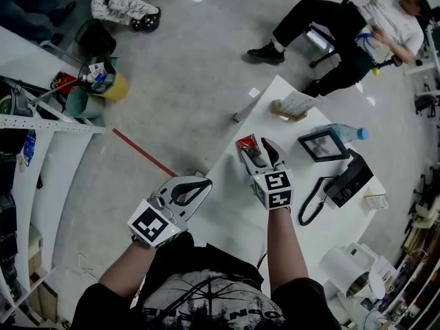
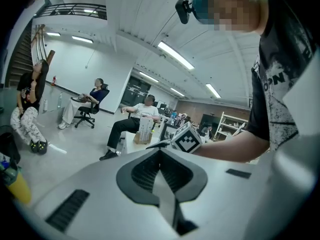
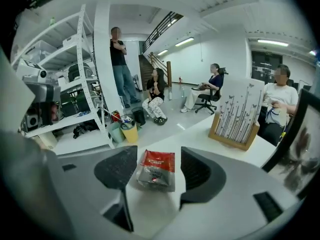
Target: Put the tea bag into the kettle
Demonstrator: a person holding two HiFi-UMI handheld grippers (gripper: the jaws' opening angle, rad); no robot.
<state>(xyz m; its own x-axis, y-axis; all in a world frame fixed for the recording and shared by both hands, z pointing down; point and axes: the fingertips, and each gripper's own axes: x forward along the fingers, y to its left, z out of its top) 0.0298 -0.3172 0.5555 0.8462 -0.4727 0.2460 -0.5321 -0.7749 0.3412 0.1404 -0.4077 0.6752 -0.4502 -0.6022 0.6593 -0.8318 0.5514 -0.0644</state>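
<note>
Jaws apart on right gripper point(image 1: 260, 150), tea bag point(image 3: 157, 169) between, print unreadable, left gripper point(image 2: 160, 153) closed

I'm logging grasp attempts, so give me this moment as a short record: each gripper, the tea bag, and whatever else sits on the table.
left gripper: fingers together, nothing between them, near the left edge of the table
right gripper: fingers apart, angled down at the table, one on each side of the tea bag
tea bag: red and grey packet lying flat on the white table, not gripped
also on table: water bottle, black frame, black device with a cord
</note>
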